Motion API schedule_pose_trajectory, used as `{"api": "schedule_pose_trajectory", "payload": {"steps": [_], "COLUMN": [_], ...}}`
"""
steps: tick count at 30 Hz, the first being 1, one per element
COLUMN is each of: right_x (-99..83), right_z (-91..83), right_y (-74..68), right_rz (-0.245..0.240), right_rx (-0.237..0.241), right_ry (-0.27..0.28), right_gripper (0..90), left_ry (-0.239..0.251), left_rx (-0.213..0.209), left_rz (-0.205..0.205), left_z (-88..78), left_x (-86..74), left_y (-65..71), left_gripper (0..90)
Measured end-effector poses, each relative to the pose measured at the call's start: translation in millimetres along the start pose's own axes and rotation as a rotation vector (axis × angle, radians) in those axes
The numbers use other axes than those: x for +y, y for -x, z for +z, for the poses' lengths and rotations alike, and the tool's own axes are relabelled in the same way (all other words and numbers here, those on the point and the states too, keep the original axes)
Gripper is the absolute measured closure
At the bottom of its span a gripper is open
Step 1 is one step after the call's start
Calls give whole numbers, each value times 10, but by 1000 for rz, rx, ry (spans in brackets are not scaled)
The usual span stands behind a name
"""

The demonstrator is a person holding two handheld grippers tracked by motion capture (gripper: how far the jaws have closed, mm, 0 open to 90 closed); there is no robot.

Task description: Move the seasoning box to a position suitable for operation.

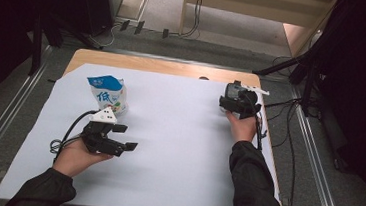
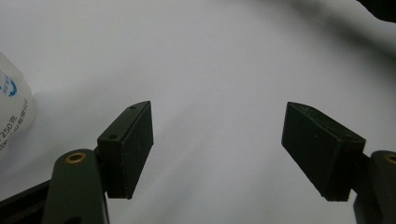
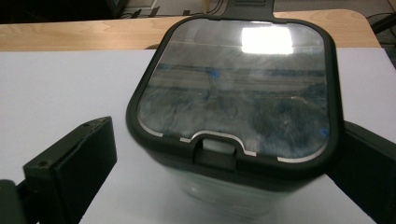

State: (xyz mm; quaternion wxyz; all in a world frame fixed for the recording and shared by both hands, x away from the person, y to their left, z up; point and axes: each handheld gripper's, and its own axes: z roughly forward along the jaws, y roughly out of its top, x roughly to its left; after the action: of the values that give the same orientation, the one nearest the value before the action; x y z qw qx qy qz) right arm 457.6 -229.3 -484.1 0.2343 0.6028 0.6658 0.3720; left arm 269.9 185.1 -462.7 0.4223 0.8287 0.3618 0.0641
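A white and blue milk pouch [image 1: 107, 94] stands upright on the left part of the white sheet [image 1: 177, 147]. In the left gripper view the pouch's edge [image 2: 11, 112] shows at the left. My left gripper [image 1: 125, 137] [image 2: 217, 140] lies just in front of and to the right of the pouch, open, with nothing between its jaws. At the sheet's far right stands a dark container with a clear clip lid [image 1: 231, 90] [image 3: 233, 93]. My right gripper [image 1: 239, 99] [image 3: 229, 140] is open around it. A gap shows beside the left jaw, and the right jaw sits close against the container's side.
The sheet covers most of a wooden table, whose bare edge [image 1: 164, 66] shows at the back. Cables [image 1: 276, 106] trail off the table's right side, and dark stands and rails surround it. A broad bare stretch of sheet lies between the two grippers.
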Motion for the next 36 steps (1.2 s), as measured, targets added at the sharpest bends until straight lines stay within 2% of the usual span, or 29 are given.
{"api": "schedule_pose_trajectory", "payload": {"steps": [7,11,14,16,21,31,36], "right_x": [31,38,32,28,17,13,17], "right_z": [114,171,229,240,274,256,208], "right_y": [3,16,17,14,34,27,20], "right_rz": [15,49,43,50,50,30,-4], "right_rx": [-19,-18,-37,-38,-47,-61,-87], "right_ry": [5,9,-8,-10,-1,-3,24], "right_gripper": [3,14,19,22,59,84,143], "left_ry": [-2,-5,-3,5,0,1,3], "left_rx": [5,9,12,12,14,12,18], "left_rz": [-7,-13,-13,-24,-20,-26,-26], "left_z": [-7,-14,-22,-23,-33,-27,-28], "left_x": [-25,-39,-48,-56,-57,-52,-53], "left_y": [11,10,10,14,0,6,-3], "left_gripper": [262,262,262,262,262,262,262]}}
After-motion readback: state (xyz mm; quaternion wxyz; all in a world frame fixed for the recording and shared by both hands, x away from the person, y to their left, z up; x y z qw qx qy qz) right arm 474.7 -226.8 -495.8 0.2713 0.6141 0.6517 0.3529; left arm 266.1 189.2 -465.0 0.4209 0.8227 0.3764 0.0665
